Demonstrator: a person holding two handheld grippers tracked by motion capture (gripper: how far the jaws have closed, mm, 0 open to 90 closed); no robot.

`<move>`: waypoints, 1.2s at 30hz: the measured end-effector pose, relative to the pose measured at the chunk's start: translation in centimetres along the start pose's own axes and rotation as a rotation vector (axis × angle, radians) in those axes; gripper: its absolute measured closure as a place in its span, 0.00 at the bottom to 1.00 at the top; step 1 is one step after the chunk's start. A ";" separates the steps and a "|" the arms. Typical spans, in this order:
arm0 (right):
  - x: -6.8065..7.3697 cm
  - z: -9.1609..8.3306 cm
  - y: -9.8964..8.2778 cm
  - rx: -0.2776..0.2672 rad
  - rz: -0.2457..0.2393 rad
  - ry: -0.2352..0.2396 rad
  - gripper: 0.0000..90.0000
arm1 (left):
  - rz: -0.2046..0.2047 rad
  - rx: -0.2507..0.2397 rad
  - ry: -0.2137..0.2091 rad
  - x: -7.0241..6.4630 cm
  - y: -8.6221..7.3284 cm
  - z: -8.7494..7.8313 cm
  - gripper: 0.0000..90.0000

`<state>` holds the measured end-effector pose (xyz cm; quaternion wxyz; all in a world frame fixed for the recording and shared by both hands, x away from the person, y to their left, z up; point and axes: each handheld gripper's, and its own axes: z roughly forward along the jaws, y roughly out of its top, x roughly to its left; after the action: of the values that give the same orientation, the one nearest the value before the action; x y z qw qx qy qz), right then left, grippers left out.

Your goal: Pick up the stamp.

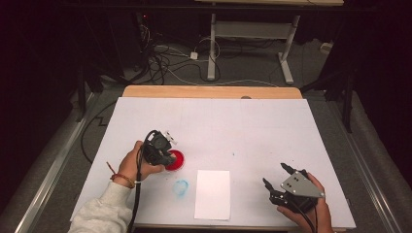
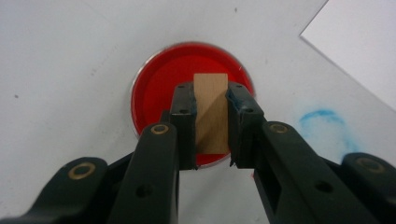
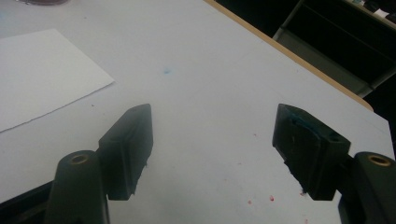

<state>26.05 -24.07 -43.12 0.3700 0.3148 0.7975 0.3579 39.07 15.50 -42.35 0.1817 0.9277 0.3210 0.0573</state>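
My left gripper [image 2: 210, 119] has its jaws clamped on a wooden block [image 2: 211, 112], one pad on each long side; the block's far end sticks out past the pad tips. Straight beyond the block I see a round red dish [image 2: 159, 93] on the white table [image 2: 70, 56], so the block is over the dish's right part; whether its end touches the red surface I cannot tell. To the right of the dish lies a smeared blue ring [image 2: 327, 123], and past that the corner of a white sheet [image 2: 359, 37].

From above, my left gripper [image 1: 163, 148] stands over the dish [image 1: 177, 160], with the blue ring [image 1: 181, 187] and the sheet [image 1: 213, 194] toward the table's near edge.

My right gripper [image 3: 212, 140] has its jaws spread wide with nothing between them, over bare table with a few red specks [image 3: 271, 198]. In the high view it [image 1: 278, 175] sits near the right front corner, well apart from the dish.
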 end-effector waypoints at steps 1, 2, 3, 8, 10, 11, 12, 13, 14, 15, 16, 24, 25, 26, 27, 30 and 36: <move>0.0 0.0 0.0 0.000 0.000 0.000 0.33 | -0.009 0.007 -0.004 0.2 0.0 0.3 0.82; 0.0 0.0 0.0 0.000 0.000 0.000 0.33 | -0.014 0.011 -0.006 0.3 0.0 0.6 0.82; 0.0 0.0 0.0 0.000 -0.001 0.000 0.33 | -0.011 0.018 -0.014 0.3 0.0 0.8 0.82; 0.0 0.0 0.0 0.002 -0.001 -0.001 0.33 | -0.002 0.019 -0.007 0.2 0.0 1.1 0.82; 0.0 0.0 0.0 0.004 -0.001 0.000 0.33 | 0.006 0.025 0.002 0.0 0.1 1.2 0.82; 0.0 0.0 0.0 0.004 -0.001 0.000 0.33 | 0.007 0.027 0.007 0.0 0.1 1.2 0.82; 0.0 0.0 0.0 0.005 -0.002 0.000 0.33 | 0.008 0.028 0.013 -0.1 0.1 1.3 0.82; 0.1 0.0 0.0 0.004 -0.003 -0.001 0.33 | 0.007 0.033 0.015 -0.2 0.2 1.3 0.82; 0.1 0.0 0.0 0.004 -0.003 0.000 0.33 | 0.007 0.034 0.014 -0.1 0.2 1.3 0.82; 0.1 0.0 0.0 0.003 -0.004 -0.001 0.33 | 0.004 0.032 0.010 -0.1 0.1 1.3 0.82; 0.1 0.0 0.0 0.002 -0.004 -0.002 0.33 | 0.002 0.030 0.006 0.0 0.1 1.3 0.82; 0.0 -0.1 0.0 -0.002 -0.010 -0.009 0.33 | -0.013 0.012 -0.025 0.5 -0.2 1.3 0.82; 0.0 -0.1 0.0 -0.004 -0.008 -0.010 0.33 | -0.016 0.010 -0.028 0.5 -0.2 1.3 0.82; 0.0 -0.1 0.0 -0.002 -0.005 -0.009 0.33 | -0.014 0.010 -0.027 0.5 -0.2 1.3 0.82; 0.0 -0.1 0.0 -0.002 -0.005 -0.009 0.33 | -0.014 0.010 -0.026 0.5 -0.2 1.3 0.82; -0.1 -0.1 0.0 -0.002 -0.004 -0.010 0.33 | -0.013 0.010 -0.023 0.4 -0.2 1.4 0.82; -0.1 0.0 0.1 -0.008 0.002 -0.010 0.33 | -0.013 0.007 -0.025 0.5 -0.3 1.4 0.82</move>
<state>26.11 -24.14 -42.98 0.3750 0.3160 0.7937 0.3599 39.59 15.58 -43.73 0.1827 0.9269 0.3250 0.0432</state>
